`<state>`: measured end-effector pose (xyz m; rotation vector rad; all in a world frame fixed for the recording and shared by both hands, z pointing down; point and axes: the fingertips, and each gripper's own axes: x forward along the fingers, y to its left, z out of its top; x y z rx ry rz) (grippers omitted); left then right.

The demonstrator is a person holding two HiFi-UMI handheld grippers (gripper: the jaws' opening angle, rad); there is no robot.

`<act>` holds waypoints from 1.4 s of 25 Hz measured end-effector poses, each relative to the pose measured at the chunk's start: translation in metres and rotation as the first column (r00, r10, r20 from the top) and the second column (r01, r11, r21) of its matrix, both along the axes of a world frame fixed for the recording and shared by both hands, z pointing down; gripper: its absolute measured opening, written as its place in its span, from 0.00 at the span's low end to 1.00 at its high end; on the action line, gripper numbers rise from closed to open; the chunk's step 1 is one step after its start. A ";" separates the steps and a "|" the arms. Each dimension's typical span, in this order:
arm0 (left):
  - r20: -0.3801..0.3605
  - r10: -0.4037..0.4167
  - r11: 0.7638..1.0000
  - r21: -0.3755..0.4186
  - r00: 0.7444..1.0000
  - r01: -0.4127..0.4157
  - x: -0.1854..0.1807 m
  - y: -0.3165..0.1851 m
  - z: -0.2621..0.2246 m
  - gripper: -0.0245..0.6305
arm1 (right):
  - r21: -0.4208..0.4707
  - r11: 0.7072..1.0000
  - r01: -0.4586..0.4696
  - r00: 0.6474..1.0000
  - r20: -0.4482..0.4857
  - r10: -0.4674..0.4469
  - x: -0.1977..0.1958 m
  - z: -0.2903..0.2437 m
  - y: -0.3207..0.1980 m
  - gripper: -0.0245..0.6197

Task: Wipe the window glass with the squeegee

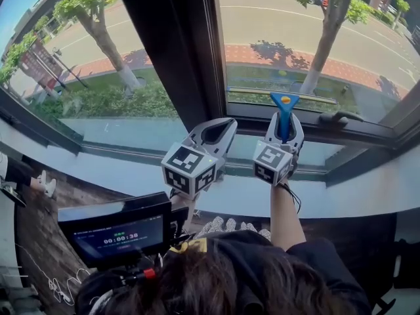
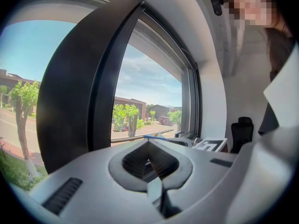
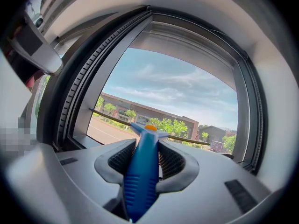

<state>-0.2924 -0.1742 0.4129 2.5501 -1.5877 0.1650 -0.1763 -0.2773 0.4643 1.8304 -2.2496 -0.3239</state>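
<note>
The squeegee (image 1: 283,113) has a blue handle with an orange dot and a thin blade. Its blade lies level across the bottom of the right window glass (image 1: 315,38). My right gripper (image 1: 284,118) is shut on the handle, pointing up at the pane. In the right gripper view the squeegee handle (image 3: 141,171) runs between the ribbed pads (image 3: 170,161), and the blade crosses the glass (image 3: 187,92). My left gripper (image 1: 225,126) is shut and holds nothing, beside the foot of the dark mullion (image 1: 177,44). The left gripper (image 2: 148,142) faces the mullion (image 2: 70,92).
A second pane (image 1: 79,58) lies left of the mullion. A black window handle (image 1: 338,118) sits on the lower frame to the right of the squeegee. The pale sill (image 1: 367,189) runs below. A small monitor (image 1: 121,231) hangs near the person's chest.
</note>
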 end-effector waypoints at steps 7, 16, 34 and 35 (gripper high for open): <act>0.008 0.004 1.000 -0.003 1.000 -0.004 -0.001 0.001 0.001 0.04 | -0.011 1.000 0.002 1.000 0.019 -0.002 -0.001 0.006 0.001 0.26; 0.004 0.001 1.000 -0.007 1.000 -0.001 -0.003 0.003 0.003 0.04 | -0.039 0.999 0.004 1.000 -0.007 -0.005 0.002 0.023 0.002 0.26; 0.002 -0.005 1.000 -0.012 1.000 0.005 -0.004 0.003 0.004 0.04 | -0.094 0.996 0.001 0.999 -0.043 -0.005 0.001 0.046 0.003 0.26; 0.002 -0.006 1.000 -0.012 1.000 0.006 -0.004 0.002 0.003 0.04 | -0.095 0.995 0.002 0.999 -0.042 -0.006 0.001 0.046 0.003 0.26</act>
